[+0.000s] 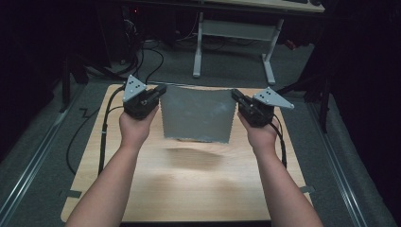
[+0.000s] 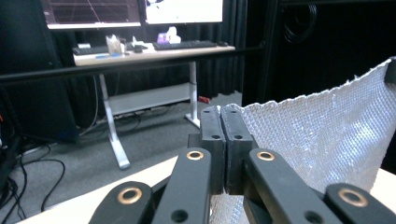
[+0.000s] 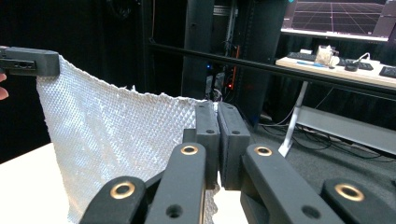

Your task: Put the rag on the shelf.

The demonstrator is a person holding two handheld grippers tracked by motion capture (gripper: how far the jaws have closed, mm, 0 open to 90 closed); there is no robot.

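the light wooden table [image 1: 189,189] lies below; above it the left gripper [image 1: 158,92] and right gripper [image 1: 236,97] each pinch a top corner of the grey waffle-textured cloth [image 1: 197,116], hanging clear; keep both corners level and taut

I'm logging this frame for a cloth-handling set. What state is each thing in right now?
Grey textured woven cloth: lifted off the table, hanging spread between both grippers, held by its top corners.
Left gripper: shut on the cloth's left top corner.
Right gripper: shut on the cloth's right top corner.
Light wooden table: bare under the cloth, with the cloth's shadow on it.
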